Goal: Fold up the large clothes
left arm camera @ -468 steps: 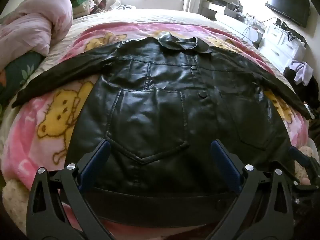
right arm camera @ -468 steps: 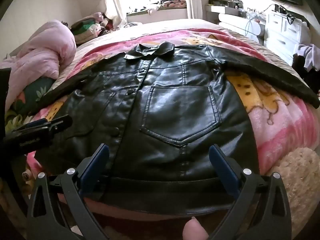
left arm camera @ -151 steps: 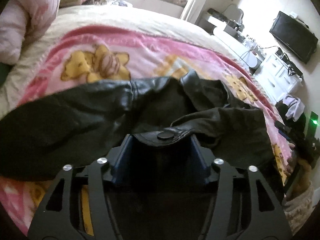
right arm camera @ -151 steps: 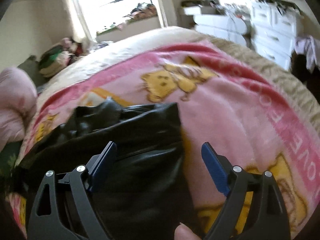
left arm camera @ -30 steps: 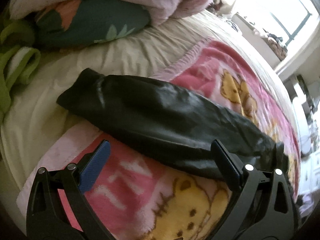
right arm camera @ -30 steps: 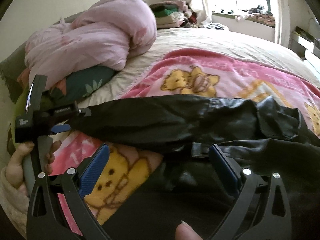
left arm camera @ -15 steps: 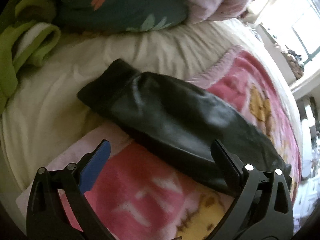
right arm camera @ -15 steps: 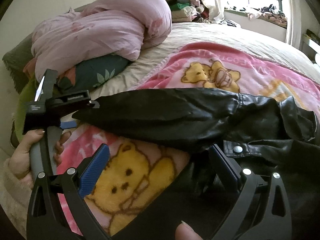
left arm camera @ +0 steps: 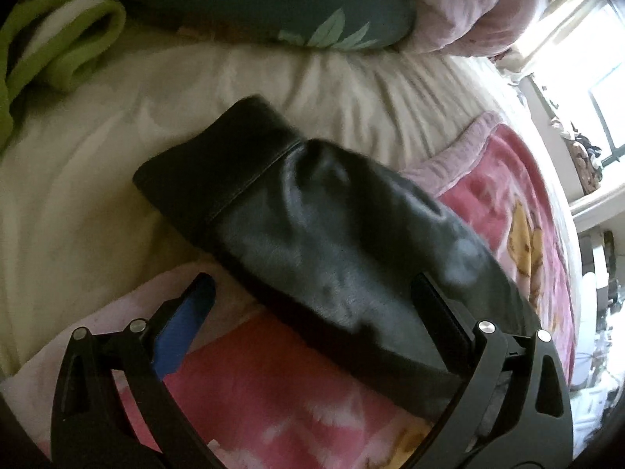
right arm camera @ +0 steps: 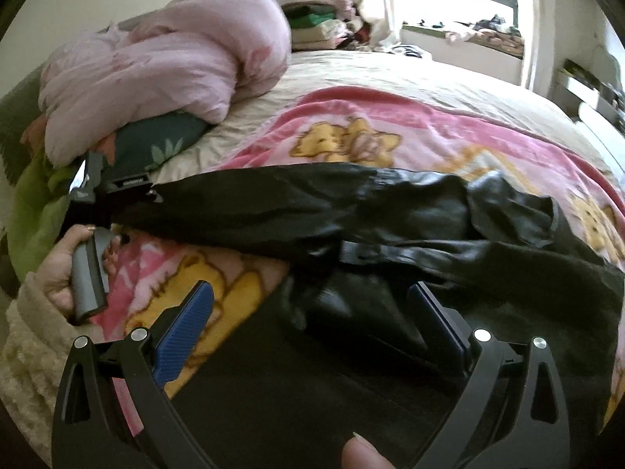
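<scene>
Pink blanket (left arm camera: 273,391) underlies the black jacket (right arm camera: 351,211); both grippers' jaws gape wide, gripping nothing.

Left claw (left arm camera: 312,293) spread wide, black jacket sleeve (left arm camera: 312,234) between its fingers

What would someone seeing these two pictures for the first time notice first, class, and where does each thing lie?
The black leather jacket catches the eye first, stretched across the pink bear-print blanket, its sleeve reaching onto the cream sheet. The left tongs hang open over that sleeve near its cuff, and the right tongs hang open above the jacket's body. A bundled pink duvet sits at the bed's far left.
</scene>
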